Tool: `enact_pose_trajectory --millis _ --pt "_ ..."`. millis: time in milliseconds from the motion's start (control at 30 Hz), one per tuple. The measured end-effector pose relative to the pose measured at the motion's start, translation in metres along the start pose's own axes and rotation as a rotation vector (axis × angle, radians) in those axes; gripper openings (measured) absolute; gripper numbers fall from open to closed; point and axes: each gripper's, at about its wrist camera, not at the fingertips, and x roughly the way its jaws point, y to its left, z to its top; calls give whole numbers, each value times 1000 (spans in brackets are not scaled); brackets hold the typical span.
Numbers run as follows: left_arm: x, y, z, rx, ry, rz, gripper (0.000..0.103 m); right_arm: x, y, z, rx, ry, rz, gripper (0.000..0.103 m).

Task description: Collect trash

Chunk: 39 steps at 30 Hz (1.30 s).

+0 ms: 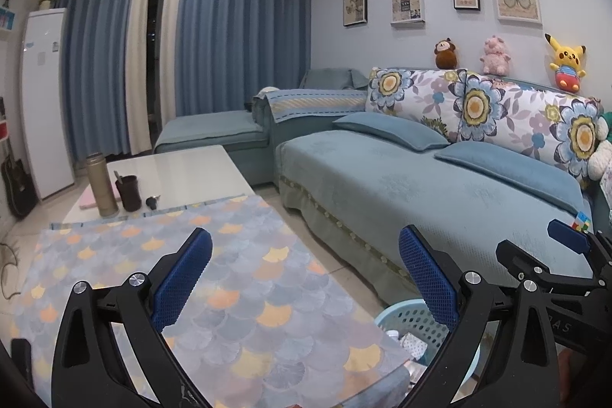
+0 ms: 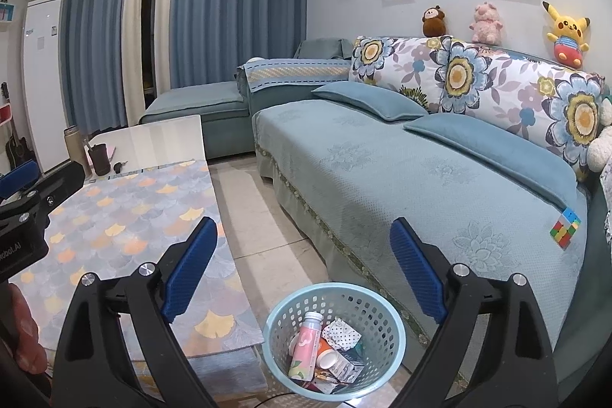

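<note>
Basket [image 1: 411, 325] half hidden behind left gripper [image 1: 306, 278] fingers.

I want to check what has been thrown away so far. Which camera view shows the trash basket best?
The right wrist view: the light blue basket sits on the floor with its whole rim and the contents visible, including a pink bottle. The left wrist view shows only part of its rim and wall behind the left tool's finger.

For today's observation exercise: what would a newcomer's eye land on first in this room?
Probably the floral cushions along the sofa back, with three plush toys perched above. Then the pale blue basket on the floor, holding a pink bottle, beneath the open right tongs.
</note>
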Motion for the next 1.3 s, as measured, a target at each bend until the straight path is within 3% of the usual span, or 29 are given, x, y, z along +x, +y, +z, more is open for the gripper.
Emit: enact_pose_trajectory --millis 1300 --pt "9 4 -5 6 21 5 95 5 -15 -9 7 14 -9 90"
